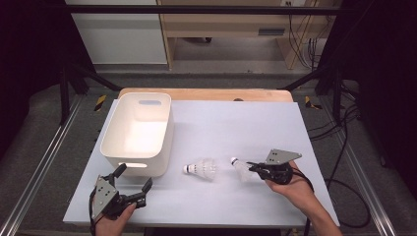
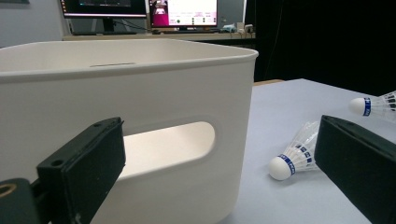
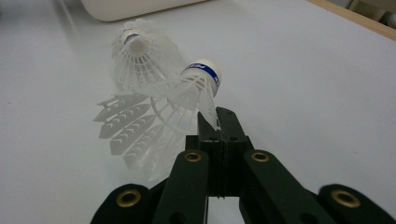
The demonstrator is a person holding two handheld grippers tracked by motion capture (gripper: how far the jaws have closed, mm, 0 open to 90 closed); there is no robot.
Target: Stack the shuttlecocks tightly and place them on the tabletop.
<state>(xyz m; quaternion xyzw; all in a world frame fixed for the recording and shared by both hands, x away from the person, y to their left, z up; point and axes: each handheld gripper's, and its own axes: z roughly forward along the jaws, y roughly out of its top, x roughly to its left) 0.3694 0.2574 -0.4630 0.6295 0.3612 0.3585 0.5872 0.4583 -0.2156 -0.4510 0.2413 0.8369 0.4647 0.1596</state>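
Two white plastic shuttlecocks with blue-banded cork tips lie on the pale table. My right gripper (image 1: 253, 169) (image 3: 218, 120) is shut on the skirt edge of the right shuttlecock (image 1: 240, 168) (image 3: 180, 93), whose cork points away from the hand. The other shuttlecock (image 1: 201, 168) (image 3: 140, 51) (image 2: 294, 156) lies free just to the left of it, cork toward the bin. The held shuttlecock (image 2: 376, 105) also appears farther off in the left gripper view. My left gripper (image 1: 134, 177) (image 2: 222, 137) stands open at the front left, jaws wide apart and holding nothing, facing the near wall of the white bin (image 1: 137, 132) (image 2: 140, 88).
The white bin has a handle slot (image 2: 168, 147) in its near wall and looks empty inside. The table's wooden far edge (image 1: 206, 93) lies beyond the pale mat. Dark frame rails and cables run along both sides of the table.
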